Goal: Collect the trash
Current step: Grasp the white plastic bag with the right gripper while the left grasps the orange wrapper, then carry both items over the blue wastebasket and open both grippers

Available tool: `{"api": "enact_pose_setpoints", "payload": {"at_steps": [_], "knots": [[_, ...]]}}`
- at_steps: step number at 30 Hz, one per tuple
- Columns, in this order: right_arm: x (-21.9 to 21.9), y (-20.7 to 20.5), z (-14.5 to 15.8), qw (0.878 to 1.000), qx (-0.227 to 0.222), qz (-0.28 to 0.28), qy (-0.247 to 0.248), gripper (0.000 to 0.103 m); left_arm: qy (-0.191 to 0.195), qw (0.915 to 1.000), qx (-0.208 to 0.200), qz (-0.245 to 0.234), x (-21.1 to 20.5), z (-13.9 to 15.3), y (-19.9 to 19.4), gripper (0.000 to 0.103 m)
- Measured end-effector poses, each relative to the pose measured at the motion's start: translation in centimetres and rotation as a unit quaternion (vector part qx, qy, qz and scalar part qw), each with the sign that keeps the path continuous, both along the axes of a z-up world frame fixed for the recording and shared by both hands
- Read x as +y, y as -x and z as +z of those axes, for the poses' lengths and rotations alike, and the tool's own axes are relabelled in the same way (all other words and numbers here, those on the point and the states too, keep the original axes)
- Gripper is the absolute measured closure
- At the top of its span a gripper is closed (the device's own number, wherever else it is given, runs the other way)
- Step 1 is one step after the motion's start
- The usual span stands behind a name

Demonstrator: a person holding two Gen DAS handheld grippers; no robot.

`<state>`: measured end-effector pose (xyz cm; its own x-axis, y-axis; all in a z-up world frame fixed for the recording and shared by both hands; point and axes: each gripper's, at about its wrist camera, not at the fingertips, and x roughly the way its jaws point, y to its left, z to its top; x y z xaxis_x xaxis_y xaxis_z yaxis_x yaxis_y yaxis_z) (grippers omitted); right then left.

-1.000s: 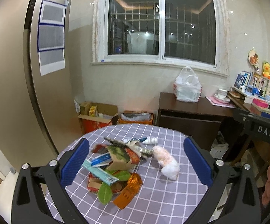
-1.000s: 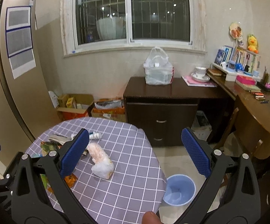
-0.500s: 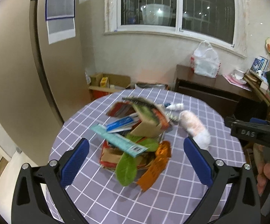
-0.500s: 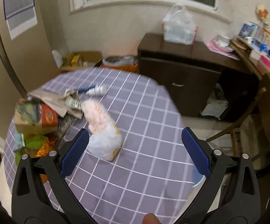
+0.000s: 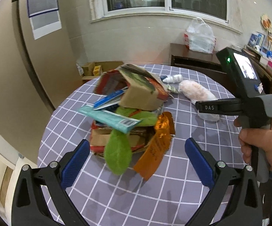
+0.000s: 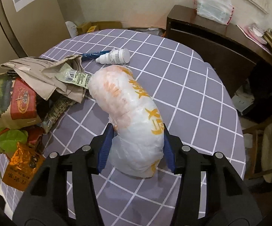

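Observation:
A stuffed white plastic bag with orange print (image 6: 128, 109) lies on the round purple checked table (image 6: 188, 86). My right gripper (image 6: 136, 146) is shut on the bag's near end, blue pads pressing both sides. The bag also shows in the left wrist view (image 5: 196, 92), with the right gripper's body in front of it. A trash pile (image 5: 132, 111) of cardboard, wrappers, green leaves and an orange packet sits mid-table. My left gripper (image 5: 136, 162) is open and empty, just short of the pile.
A small white bottle (image 6: 115, 56) and a blue tube (image 6: 92, 55) lie behind the bag. A dark wooden cabinet (image 6: 211, 35) with a white plastic bag (image 6: 213, 3) on it stands at the back right. Cardboard boxes (image 5: 96, 69) sit on the floor by the wall.
Both grippers moved forward and down toward the table. My right gripper went from wide open to shut on the white bag. My left gripper stayed open and came close to the pile.

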<state>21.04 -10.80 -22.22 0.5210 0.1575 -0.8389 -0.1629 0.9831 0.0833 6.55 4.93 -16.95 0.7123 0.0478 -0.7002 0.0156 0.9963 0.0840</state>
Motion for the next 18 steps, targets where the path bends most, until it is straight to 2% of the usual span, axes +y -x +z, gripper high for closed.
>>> {"api": "enact_pose_setpoints", "payload": {"at_steps": [7,9,12,14,15,16,18], "knots": [[-2.6,1.1,0.5,1.000,0.001,-0.016,-0.020,0.058,-0.039,0.9980,0.020,-0.046,-2.4,-1.4,-2.1,0.007],[-3.4,1.4,0.6,0.999,0.001,-0.023,-0.024,0.058,-0.049,0.9965,0.039,-0.056,-3.1,-2.5,-2.9,0.023],[-4.2,1.8,0.7,0.999,0.000,-0.028,-0.028,0.058,-0.049,0.9946,0.065,-0.063,-3.6,-4.0,-4.0,0.039],[-4.7,2.1,0.8,0.999,-0.001,-0.029,-0.032,0.058,-0.048,0.9944,0.070,-0.063,-3.9,-4.7,-4.3,0.048],[-5.1,2.2,0.9,0.999,-0.002,-0.030,-0.033,0.058,-0.046,0.9946,0.067,-0.065,-4.0,-4.7,-4.4,0.062],[-5.4,2.3,1.0,0.999,-0.003,-0.031,-0.036,0.058,-0.038,0.9945,0.070,-0.068,-4.0,-4.7,-4.5,0.067],[-5.9,2.7,1.2,0.998,-0.005,-0.034,-0.043,0.059,-0.008,0.9955,0.069,-0.066,-3.6,-4.4,-4.7,0.094]]}}
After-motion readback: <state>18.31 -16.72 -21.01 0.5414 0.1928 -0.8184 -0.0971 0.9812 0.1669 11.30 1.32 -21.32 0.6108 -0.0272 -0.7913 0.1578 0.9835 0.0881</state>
